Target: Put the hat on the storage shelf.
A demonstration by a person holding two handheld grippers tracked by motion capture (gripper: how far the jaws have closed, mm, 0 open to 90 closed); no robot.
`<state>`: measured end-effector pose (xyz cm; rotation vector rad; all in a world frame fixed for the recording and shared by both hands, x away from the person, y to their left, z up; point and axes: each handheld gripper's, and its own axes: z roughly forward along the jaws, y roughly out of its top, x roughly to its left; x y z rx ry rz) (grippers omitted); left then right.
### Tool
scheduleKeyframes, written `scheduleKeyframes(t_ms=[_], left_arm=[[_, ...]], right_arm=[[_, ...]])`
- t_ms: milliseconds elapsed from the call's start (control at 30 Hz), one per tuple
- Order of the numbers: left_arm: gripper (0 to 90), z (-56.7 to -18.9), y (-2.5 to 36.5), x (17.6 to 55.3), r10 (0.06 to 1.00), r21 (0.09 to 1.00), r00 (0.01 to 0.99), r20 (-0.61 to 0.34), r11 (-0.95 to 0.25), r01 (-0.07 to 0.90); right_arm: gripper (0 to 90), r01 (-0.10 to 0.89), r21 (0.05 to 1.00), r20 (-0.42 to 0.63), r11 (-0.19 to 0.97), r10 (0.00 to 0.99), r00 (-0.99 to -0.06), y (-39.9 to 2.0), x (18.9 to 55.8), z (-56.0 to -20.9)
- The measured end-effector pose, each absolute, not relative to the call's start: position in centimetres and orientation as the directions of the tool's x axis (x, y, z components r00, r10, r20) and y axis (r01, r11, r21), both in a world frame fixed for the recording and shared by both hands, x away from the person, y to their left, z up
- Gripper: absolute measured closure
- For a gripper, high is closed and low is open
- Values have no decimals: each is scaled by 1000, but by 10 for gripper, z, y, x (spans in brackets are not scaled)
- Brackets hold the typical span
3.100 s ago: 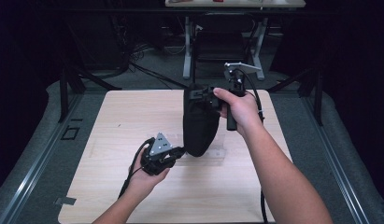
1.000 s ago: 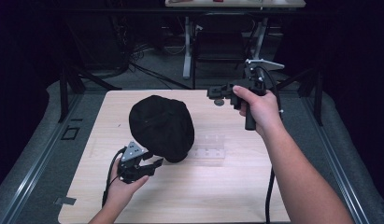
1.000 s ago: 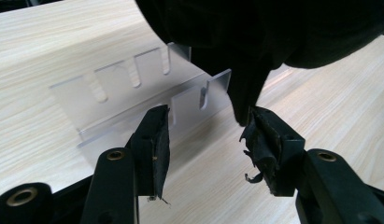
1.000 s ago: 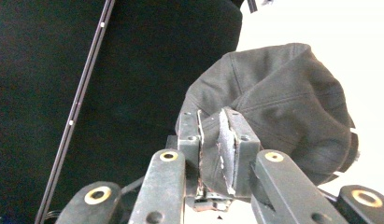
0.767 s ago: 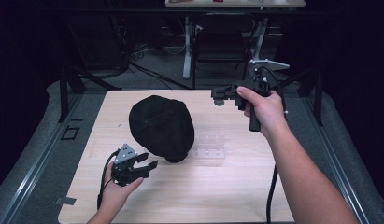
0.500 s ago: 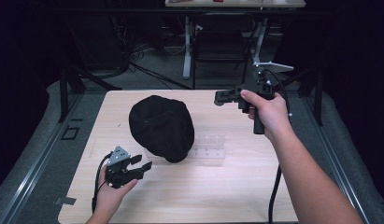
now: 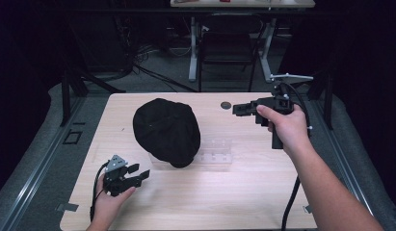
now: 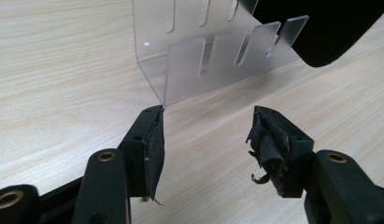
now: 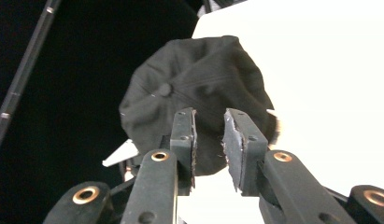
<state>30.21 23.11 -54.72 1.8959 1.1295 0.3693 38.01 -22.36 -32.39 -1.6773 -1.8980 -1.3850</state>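
Note:
A black cap (image 7: 166, 132) rests crown-up on a clear acrylic stand (image 7: 217, 150) in the middle of the wooden table (image 7: 224, 192). My left gripper (image 7: 138, 172) sits low near the front left, apart from the cap, jaws open and empty. In the left gripper view the left gripper (image 8: 206, 126) points at the slotted stand (image 8: 213, 56), with the cap's edge (image 8: 330, 28) at top right. My right gripper (image 7: 240, 109) is held above the table's right side, pointing left at the cap. In the right gripper view the right gripper (image 9: 209, 126) has a narrow empty gap, with the cap (image 9: 199, 88) beyond.
A small dark round disc (image 7: 226, 105) lies on the table near the far edge, just left of the right gripper. Metal rails (image 7: 36, 163) run along the floor at the left. A chair and desk legs (image 7: 193, 53) stand behind the table.
The cap hung from the right gripper over the table; it now rests on the stand. The left gripper drew back to the front left, the right gripper moved rightward.

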Motion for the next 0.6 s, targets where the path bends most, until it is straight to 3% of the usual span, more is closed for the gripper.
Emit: scheduleKeyframes(t_ms=[600], left_arm=[[451, -551, 229, 302, 823, 802, 543, -169, -205, 561]], right_arm=[[576, 766, 643, 514, -9, 747, -423, -223, 331, -354]])
